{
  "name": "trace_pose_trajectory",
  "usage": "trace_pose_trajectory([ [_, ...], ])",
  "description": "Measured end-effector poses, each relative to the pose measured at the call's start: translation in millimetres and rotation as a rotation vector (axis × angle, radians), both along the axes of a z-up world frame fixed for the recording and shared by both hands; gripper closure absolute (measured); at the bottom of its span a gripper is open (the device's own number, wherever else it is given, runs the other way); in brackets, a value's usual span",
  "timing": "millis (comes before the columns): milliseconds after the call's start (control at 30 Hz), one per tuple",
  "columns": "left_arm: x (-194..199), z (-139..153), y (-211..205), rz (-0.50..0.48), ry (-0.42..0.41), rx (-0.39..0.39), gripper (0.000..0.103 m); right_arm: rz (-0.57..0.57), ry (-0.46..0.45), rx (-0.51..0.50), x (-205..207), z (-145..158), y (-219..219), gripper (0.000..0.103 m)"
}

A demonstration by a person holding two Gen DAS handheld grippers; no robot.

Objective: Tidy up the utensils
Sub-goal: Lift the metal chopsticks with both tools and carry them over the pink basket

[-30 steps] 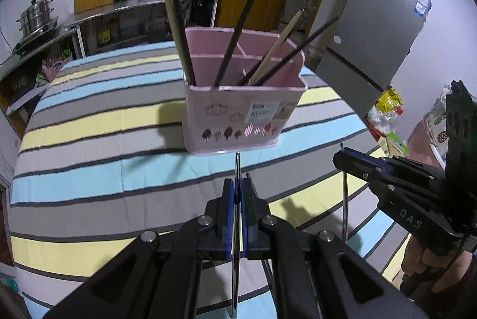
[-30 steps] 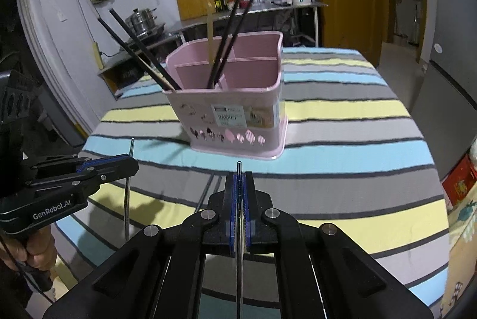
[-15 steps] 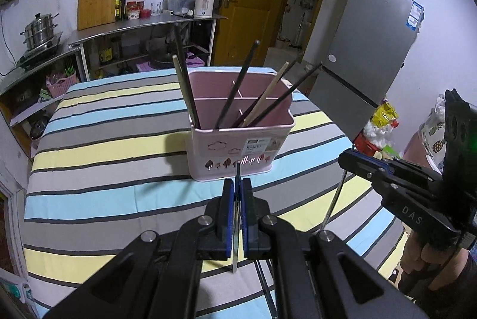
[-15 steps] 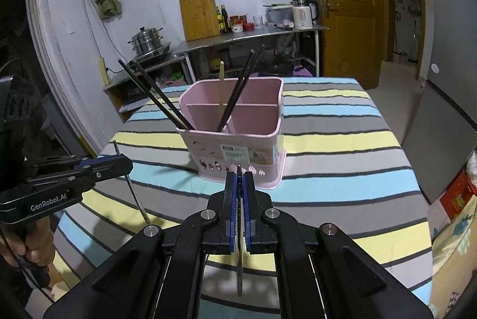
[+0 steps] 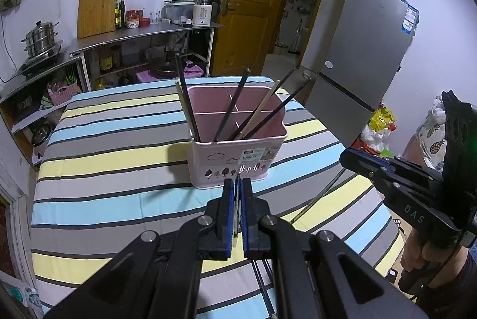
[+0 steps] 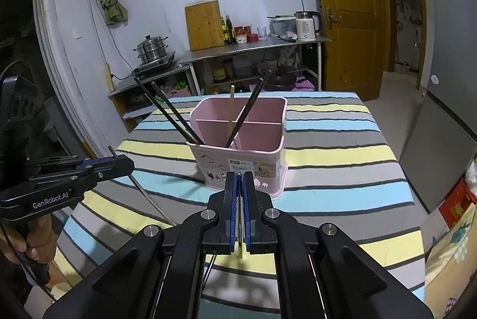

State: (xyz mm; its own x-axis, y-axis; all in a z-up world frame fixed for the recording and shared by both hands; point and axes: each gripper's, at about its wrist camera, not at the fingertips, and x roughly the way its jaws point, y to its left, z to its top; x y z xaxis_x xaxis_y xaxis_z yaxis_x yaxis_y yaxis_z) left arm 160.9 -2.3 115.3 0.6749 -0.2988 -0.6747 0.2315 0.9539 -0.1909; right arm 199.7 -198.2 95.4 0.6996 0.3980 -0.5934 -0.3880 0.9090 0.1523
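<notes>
A pink utensil basket (image 5: 238,153) stands on the striped table (image 5: 113,170) and holds several black and wooden chopsticks (image 5: 186,98). It also shows in the right wrist view (image 6: 241,152). My left gripper (image 5: 237,184) is shut on a thin metal chopstick (image 5: 236,217), held above the table in front of the basket. My right gripper (image 6: 239,180) is shut on another metal chopstick (image 6: 239,232), also in front of the basket. Each gripper shows in the other's view, right (image 5: 345,158) and left (image 6: 128,165), with its chopstick (image 5: 322,196) (image 6: 146,193) hanging slanted.
A steel counter (image 5: 143,32) with a kettle, bottles, a cutting board and a pot stands behind the table. A grey fridge (image 5: 357,56) and a yellow door (image 5: 253,0) are at the right. The table edge is near below both grippers.
Both grippers have risen and pulled back from the basket, each still holding its chopstick. The chopsticks now hang slanted instead of upright.
</notes>
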Motion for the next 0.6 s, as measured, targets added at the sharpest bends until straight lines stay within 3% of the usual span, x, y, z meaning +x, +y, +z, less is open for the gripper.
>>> trace_pose_trajectory([
  [600,13,48,10,-0.009,-0.066,-0.011,0.098,0.046,-0.1,0.012,11,48,19,0.099],
])
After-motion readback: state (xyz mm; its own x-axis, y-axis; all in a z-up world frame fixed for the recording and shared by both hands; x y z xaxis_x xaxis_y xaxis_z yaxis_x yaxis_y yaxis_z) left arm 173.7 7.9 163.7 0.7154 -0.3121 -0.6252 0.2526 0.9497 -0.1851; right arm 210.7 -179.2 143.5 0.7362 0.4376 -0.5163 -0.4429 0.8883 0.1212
